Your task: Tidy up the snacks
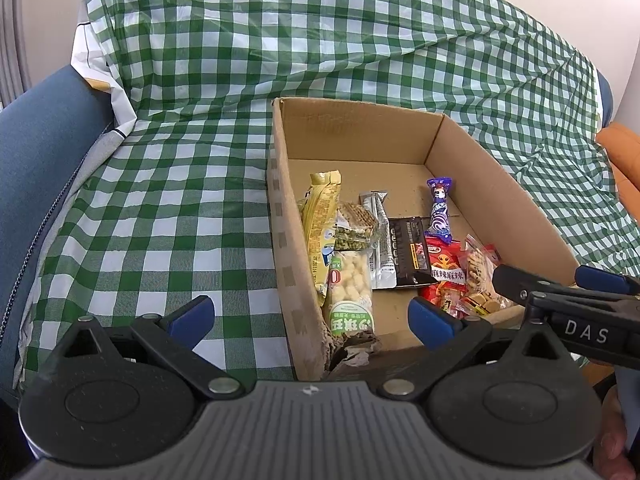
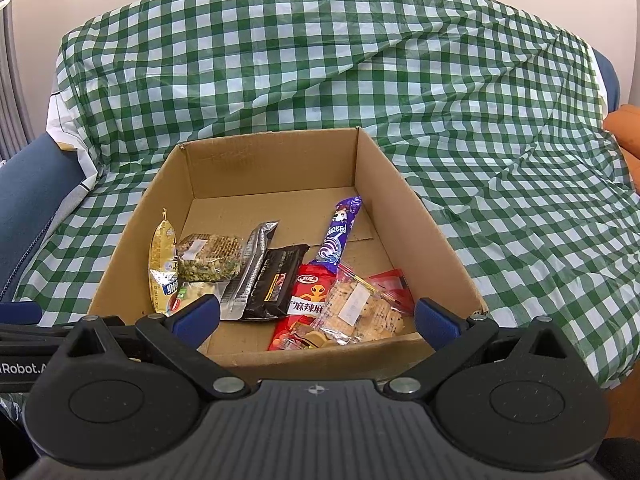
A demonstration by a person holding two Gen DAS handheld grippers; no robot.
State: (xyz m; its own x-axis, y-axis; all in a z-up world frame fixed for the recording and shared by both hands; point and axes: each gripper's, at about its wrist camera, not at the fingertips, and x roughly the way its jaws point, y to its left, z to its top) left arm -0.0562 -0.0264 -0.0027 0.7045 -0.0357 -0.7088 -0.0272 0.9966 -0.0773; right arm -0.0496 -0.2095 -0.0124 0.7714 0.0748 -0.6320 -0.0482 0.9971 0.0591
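Green-and-white checked cloth [image 1: 192, 200] covers the seat and backrest of what looks like a sofa, and an open cardboard box [image 1: 286, 240] sits on it holding all the snacks.

Left wrist view: your left gripper [image 1: 311, 316] has its fingers wide apart and grips nothing. It hangs over the box's near left wall, one fingertip outside above the cloth, the other inside. Directly ahead lies the white puffed-snack packet [image 1: 350, 292], long axis running away from you along that wall, with a yellow packet [image 1: 318, 224] beside it and a clear-wrapped green-and-brown cake [image 1: 356, 226] resting across their far ends. Further right lie a silver sachet [image 1: 380, 252], a black packet [image 1: 412, 252], a purple bar [image 1: 439, 208] and a red spicy-snack packet [image 1: 446, 276]. Your right gripper [image 1: 560, 280] enters from the right edge, low over the biscuit bag [image 1: 480, 276]. This view alone shows the torn near left corner of the box.

Right wrist view: your right gripper [image 2: 318, 318] is likewise spread and empty, poised above the box's near wall [image 2: 320, 356]. The clear biscuit bag [image 2: 360, 312] lies just ahead between the fingers, overlapping the red packet [image 2: 308, 296]; the purple bar [image 2: 340, 232] points diagonally away to the right. Only here can you see the full floor of the box [image 2: 256, 212], bare at the far end.

Judgement: the right hand is nearer the biscuit bag and red packet, the left nearer the puffed-snack packet. A closing grip across a packet's short width looks easiest.
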